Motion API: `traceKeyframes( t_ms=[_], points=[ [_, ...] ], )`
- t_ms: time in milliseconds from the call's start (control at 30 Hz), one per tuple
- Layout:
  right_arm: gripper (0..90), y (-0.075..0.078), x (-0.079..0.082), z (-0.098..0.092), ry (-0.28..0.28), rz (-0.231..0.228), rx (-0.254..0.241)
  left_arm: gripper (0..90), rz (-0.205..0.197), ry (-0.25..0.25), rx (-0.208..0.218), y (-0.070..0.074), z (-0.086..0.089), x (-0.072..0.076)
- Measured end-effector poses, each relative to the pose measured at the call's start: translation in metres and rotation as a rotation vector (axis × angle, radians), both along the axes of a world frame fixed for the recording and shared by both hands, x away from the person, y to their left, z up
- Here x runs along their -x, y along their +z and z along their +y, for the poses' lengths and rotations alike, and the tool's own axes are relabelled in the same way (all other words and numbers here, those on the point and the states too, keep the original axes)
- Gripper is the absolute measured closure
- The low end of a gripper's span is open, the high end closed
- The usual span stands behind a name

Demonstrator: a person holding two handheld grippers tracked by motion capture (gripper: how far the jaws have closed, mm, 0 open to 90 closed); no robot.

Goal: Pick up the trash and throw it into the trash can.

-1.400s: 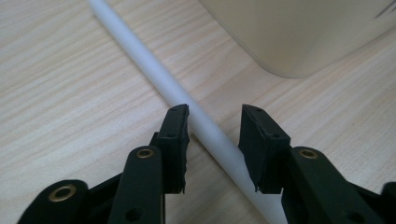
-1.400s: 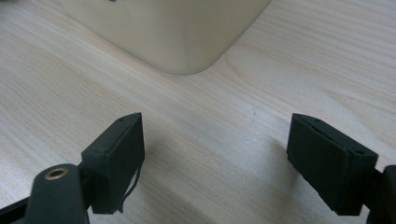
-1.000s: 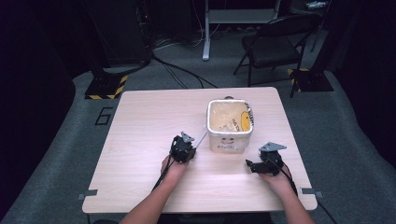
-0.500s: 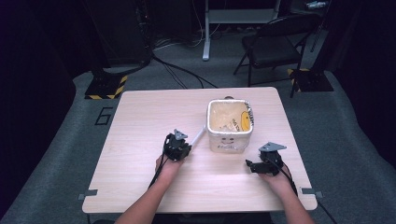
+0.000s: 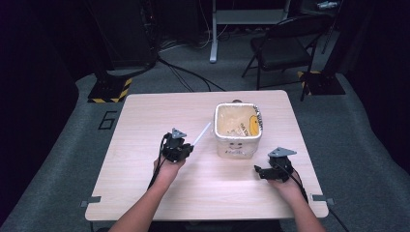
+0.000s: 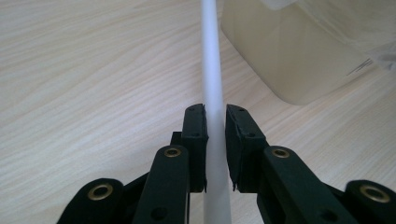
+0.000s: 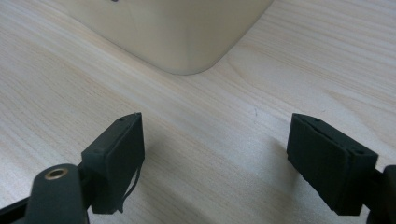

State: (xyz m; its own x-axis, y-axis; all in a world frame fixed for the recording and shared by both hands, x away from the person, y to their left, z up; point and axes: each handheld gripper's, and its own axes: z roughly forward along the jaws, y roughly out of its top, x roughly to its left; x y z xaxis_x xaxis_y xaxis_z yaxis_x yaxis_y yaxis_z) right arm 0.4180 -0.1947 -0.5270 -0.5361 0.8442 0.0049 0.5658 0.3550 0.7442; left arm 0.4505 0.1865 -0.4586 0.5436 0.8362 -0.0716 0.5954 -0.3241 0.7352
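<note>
A thin white rod lies slanted just left of a cream bin lined with a clear bag that bears a smiley face. My left gripper is shut on the rod's near end. In the left gripper view the rod runs straight out between the two black jaws of the left gripper, with the bin's wall to the right. My right gripper rests on the table in front of the bin, to its right. It stands wide open with bare wood between its fingers, facing the bin's corner.
The light wooden table has bare room at its left and far sides. On the grey floor beyond stand a folding chair, cables and a yellow-striped base. The bin holds some crumpled bits.
My left gripper has shifted a little to the left, away from the bin, carrying the rod with it. The right gripper has stayed put.
</note>
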Motion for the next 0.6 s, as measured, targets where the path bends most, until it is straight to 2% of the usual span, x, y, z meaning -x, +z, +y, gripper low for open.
traceKeyframes(
  t_ms=[67, 200, 367, 467, 600],
  points=[
    [18.5, 0.000, 0.000, 0.000, -0.001, -0.001, 0.000, 78.1, 0.003, -0.006, 0.000, 0.004, 0.002, 0.000],
    [18.5, 0.000, 0.000, 0.000, -0.001, 0.000, 0.000, 78.1, 0.003, -0.012, 0.027, 0.011, 0.006, -0.001],
    [18.5, 0.000, 0.000, 0.000, 0.000, 0.002, -0.003, 78.1, 0.001, -0.025, 0.026, 0.020, 0.012, -0.003],
    [18.5, 0.000, 0.000, 0.000, 0.000, 0.000, 0.000, 78.1, -0.003, -0.021, 0.041, 0.024, 0.015, -0.004],
    [18.5, 0.000, 0.000, 0.000, -0.001, 0.000, 0.000, 78.1, -0.010, -0.040, 0.045, 0.034, 0.019, -0.005]
  ],
)
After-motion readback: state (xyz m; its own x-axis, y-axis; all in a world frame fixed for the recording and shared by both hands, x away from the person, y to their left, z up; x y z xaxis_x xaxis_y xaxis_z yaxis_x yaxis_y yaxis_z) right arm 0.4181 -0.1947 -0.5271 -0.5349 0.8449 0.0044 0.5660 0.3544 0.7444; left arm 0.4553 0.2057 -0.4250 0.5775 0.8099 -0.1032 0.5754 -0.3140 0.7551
